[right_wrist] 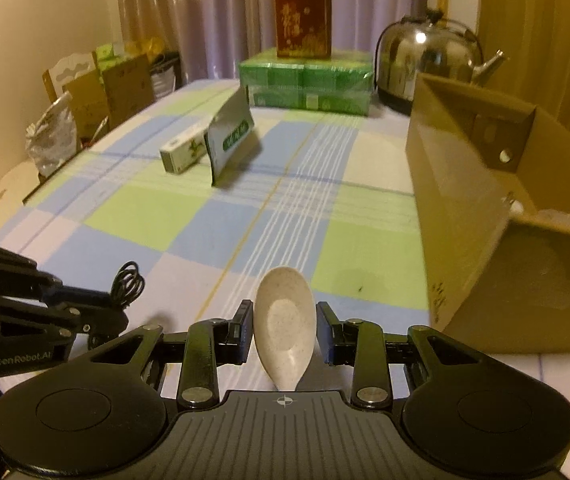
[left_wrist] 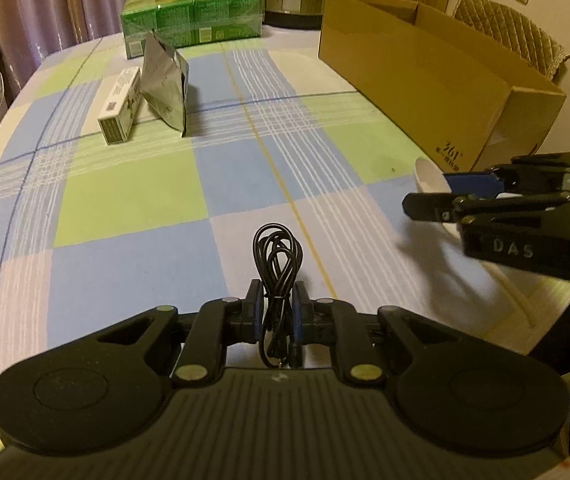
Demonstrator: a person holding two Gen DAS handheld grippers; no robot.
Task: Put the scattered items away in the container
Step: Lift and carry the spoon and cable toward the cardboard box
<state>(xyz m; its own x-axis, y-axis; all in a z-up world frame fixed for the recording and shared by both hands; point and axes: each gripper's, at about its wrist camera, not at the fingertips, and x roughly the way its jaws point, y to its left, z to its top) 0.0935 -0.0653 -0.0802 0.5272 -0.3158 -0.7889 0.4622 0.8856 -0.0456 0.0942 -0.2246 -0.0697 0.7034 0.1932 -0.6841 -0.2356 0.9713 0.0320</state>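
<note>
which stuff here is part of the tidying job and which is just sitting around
Job: cardboard box; coiled cable in left gripper; spoon between right gripper fingers; small carton; foil pouch.

Lying about: kettle; green pack; red box.

Count on my table: mostly one of each kind.

I count one coiled black cable (left_wrist: 278, 258), one pale spoon (right_wrist: 285, 322), one white carton (left_wrist: 120, 106), one silver pouch (left_wrist: 165, 82), one open cardboard box (left_wrist: 425, 80), one green shrink-wrapped pack (left_wrist: 193, 24), one red box (right_wrist: 303, 20) on top of it, one steel kettle (right_wrist: 425, 62), and two grippers in my views.
</note>
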